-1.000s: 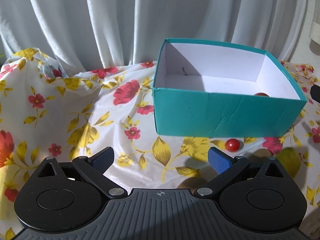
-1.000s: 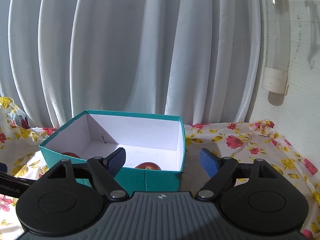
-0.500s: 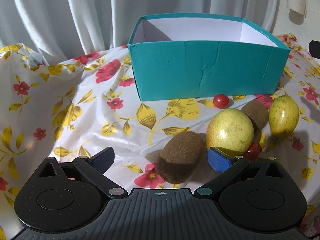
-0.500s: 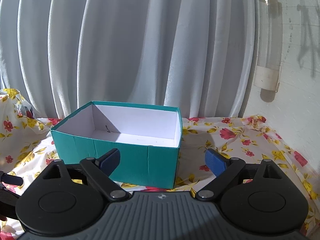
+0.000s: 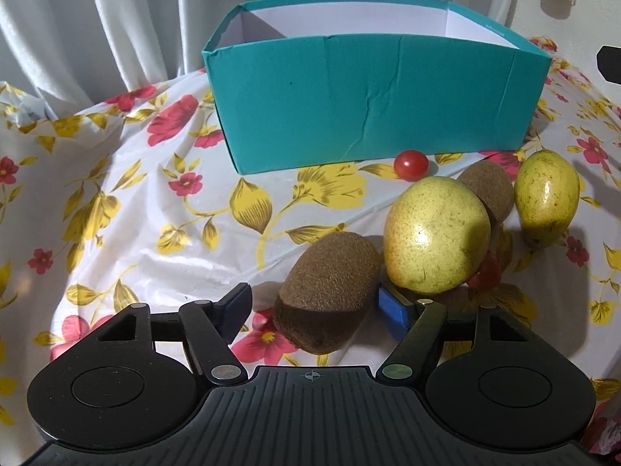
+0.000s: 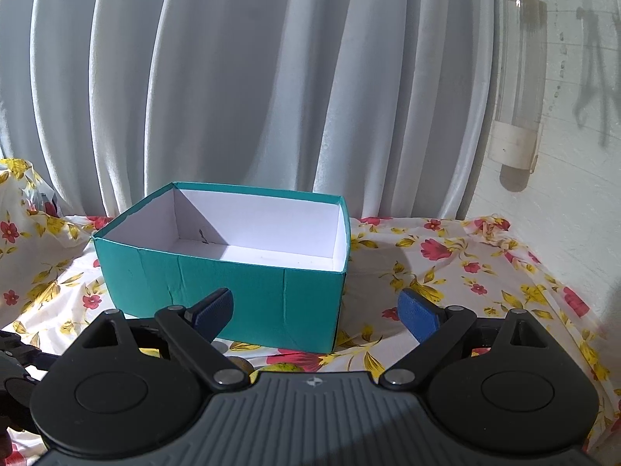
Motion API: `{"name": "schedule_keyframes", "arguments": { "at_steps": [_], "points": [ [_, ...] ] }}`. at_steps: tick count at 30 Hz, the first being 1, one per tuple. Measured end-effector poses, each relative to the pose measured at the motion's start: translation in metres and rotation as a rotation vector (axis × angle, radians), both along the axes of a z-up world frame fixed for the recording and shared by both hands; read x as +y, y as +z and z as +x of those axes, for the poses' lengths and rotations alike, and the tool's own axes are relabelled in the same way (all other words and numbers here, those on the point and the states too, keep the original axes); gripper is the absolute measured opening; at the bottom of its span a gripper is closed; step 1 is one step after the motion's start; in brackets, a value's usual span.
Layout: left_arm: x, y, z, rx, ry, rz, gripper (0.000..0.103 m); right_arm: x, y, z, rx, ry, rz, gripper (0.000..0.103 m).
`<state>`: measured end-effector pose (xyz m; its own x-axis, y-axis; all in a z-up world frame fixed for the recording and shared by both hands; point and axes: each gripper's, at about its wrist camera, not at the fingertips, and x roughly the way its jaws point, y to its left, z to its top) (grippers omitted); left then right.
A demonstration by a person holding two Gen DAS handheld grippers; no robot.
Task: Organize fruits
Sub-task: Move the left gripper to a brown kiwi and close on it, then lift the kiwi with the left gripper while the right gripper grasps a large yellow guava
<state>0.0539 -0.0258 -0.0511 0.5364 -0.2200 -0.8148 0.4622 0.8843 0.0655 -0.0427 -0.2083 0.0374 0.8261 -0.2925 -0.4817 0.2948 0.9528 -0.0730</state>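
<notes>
- Left gripper [image 5: 316, 308] spread wide, fingers either side of the near kiwi [image 5: 328, 289], not clenched on it.
- Just beyond: large yellow-green fruit [image 5: 436, 235], second kiwi [image 5: 490, 189], smaller yellow-green fruit [image 5: 545, 196], cherry tomato [image 5: 410, 163], all on the floral cloth [image 5: 155, 225].
- Farther back, teal box [image 5: 372, 105].
- Right gripper [image 6: 316, 312] released, holding nothing, facing the box.

From the left camera I can't see the floor of the teal box [image 5: 372, 105]. A small red fruit [image 5: 485, 273] hides mostly behind the big yellow fruit [image 5: 436, 235]. From the right camera, my gripper body covers most of a green fruit [image 6: 285, 367].
</notes>
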Motion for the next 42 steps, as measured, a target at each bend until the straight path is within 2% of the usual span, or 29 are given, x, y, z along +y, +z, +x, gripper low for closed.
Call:
{"name": "schedule_keyframes", "arguments": {
  "at_steps": [2, 6, 9, 14, 23, 30, 35, 37, 42],
  "points": [
    [-0.001, -0.001, 0.001, 0.006, -0.009, -0.007, 0.069, 0.000, 0.000, 0.000, 0.002, -0.004, -0.003, 0.092],
    [-0.003, -0.003, 0.003, -0.002, -0.019, -0.014, 0.068, -0.002, -0.002, 0.001, 0.015, -0.011, 0.000, 0.092],
    [-0.001, -0.003, 0.005, 0.019, -0.024, -0.034, 0.060, -0.001, -0.003, 0.001, 0.022, -0.014, -0.001, 0.092],
    [-0.003, -0.001, 0.003, 0.020, -0.021, -0.026, 0.057, -0.002, -0.004, 0.000, 0.024, -0.021, -0.002, 0.092],
    [0.018, 0.049, -0.010, -0.026, 0.040, -0.146, 0.057, 0.002, -0.023, 0.002, 0.083, -0.024, 0.003, 0.092],
    [0.023, 0.066, -0.016, -0.048, 0.049, -0.169, 0.057, 0.014, -0.056, 0.012, 0.180, 0.018, 0.026, 0.092],
    [0.026, 0.068, -0.018, -0.042, 0.054, -0.161, 0.057, 0.016, -0.074, 0.019, 0.236, 0.031, 0.034, 0.086],
    [0.027, 0.068, -0.018, -0.043, 0.058, -0.160, 0.057, 0.014, -0.079, 0.022, 0.254, 0.033, 0.044, 0.077],
    [0.030, 0.070, -0.019, -0.044, 0.066, -0.154, 0.057, 0.016, -0.086, 0.033, 0.265, 0.049, 0.045, 0.076]
  ]
}}
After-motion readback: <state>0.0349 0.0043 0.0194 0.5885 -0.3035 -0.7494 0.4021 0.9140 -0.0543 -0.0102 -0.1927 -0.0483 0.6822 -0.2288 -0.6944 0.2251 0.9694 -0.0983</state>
